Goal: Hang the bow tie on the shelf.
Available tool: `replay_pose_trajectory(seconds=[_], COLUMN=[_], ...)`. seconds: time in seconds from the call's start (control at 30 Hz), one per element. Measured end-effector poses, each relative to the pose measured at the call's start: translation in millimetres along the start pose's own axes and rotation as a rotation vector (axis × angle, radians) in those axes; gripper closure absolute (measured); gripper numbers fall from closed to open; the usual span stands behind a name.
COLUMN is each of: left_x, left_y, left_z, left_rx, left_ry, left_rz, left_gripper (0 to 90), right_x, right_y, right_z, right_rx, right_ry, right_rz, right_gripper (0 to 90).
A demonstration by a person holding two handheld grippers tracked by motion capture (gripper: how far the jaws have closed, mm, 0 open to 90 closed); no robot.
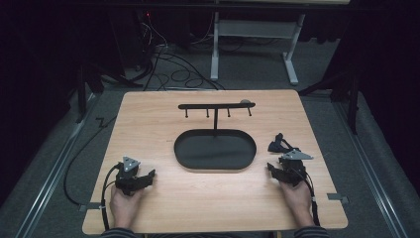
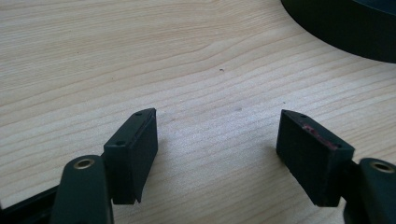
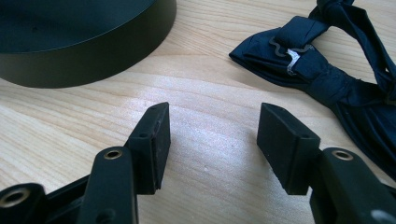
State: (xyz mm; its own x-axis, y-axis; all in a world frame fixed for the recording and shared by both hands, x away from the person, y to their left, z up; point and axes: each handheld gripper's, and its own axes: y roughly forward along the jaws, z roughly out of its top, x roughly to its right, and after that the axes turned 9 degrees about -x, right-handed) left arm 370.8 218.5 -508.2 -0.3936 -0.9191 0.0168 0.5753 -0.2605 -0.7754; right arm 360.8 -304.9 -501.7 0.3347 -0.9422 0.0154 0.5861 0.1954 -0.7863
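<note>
A dark blue bow tie (image 1: 278, 143) lies on the wooden table (image 1: 148, 124) at the right, just beyond my right gripper (image 1: 273, 167). In the right gripper view the bow tie (image 3: 322, 65) sits ahead and to the right of the open jaws, its metal clasp facing up; nothing is between the pads (image 3: 156, 140). My left gripper (image 1: 146, 177) rests near the table's front left, open and empty over bare wood (image 2: 215, 93). A black oval tray (image 1: 183, 148) with an upright hook rack (image 1: 216, 105) stands in the middle.
The tray's wall (image 3: 93, 51) is close on the left in the right gripper view, and its edge (image 2: 341, 28) shows at the top right in the left gripper view. Cables and a white desk frame (image 1: 215, 44) stand on the floor beyond the table.
</note>
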Motion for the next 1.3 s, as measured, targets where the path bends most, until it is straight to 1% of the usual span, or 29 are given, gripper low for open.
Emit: replay_pose_trajectory(seconds=[0.97, 1.3], left_x=[-0.2, -0.2], left_y=[0.1, 0.1], left_z=[0.1, 0.1], left_rx=[0.001, 0.001], left_ry=[-0.001, 0.0], left_rz=[-0.001, 0.0], left_gripper=[30.0, 30.0], right_x=[-0.4, 1.9], right_y=[-0.3, -3.8], right_z=[-0.2, -1.1], right_rx=[-0.002, -0.003], right_ry=[0.0, 0.008], right_rz=[0.003, -0.001], right_gripper=[45.2, 49.6])
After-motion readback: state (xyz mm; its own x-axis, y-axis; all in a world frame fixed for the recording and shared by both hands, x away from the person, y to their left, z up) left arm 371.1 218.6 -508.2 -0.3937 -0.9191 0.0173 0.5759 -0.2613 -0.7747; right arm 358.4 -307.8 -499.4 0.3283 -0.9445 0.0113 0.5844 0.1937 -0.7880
